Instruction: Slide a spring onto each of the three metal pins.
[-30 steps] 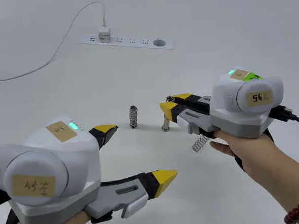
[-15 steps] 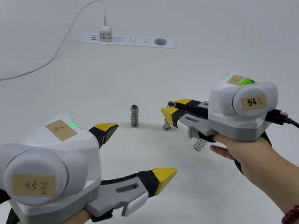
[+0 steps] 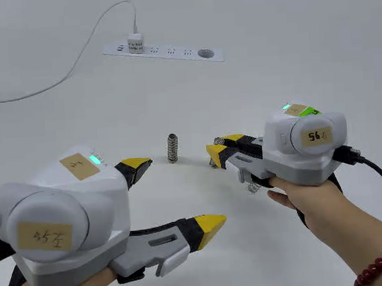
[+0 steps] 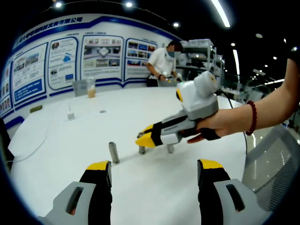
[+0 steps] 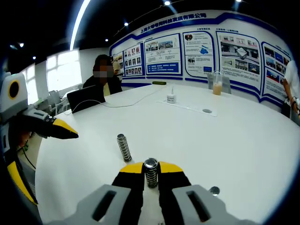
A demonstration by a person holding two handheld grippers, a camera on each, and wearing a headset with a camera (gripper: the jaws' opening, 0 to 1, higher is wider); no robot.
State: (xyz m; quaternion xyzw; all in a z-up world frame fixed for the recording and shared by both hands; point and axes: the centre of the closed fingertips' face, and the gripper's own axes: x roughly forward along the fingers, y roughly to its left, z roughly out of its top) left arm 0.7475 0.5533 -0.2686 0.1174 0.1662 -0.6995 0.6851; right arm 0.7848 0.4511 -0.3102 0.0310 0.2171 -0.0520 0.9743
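A spring stands upright on a pin mid-table; it also appears as the coiled post and the grey post. My right gripper is shut on a second spring, held upright between its yellow tips just over a pin that the jaws mostly hide in the head view. A third spring peeks out on the table under the right gripper's body. My left gripper hovers open near the front left with nothing between its jaws.
A white power strip with a plugged-in charger and cable lies at the far side of the white table. A small round metal piece lies right of the right jaws. People sit and stand beyond the table.
My right gripper has sunk a little and drawn nearer with its spring, down over the pin, covering more of the loose spring behind it. The left gripper has stayed put.
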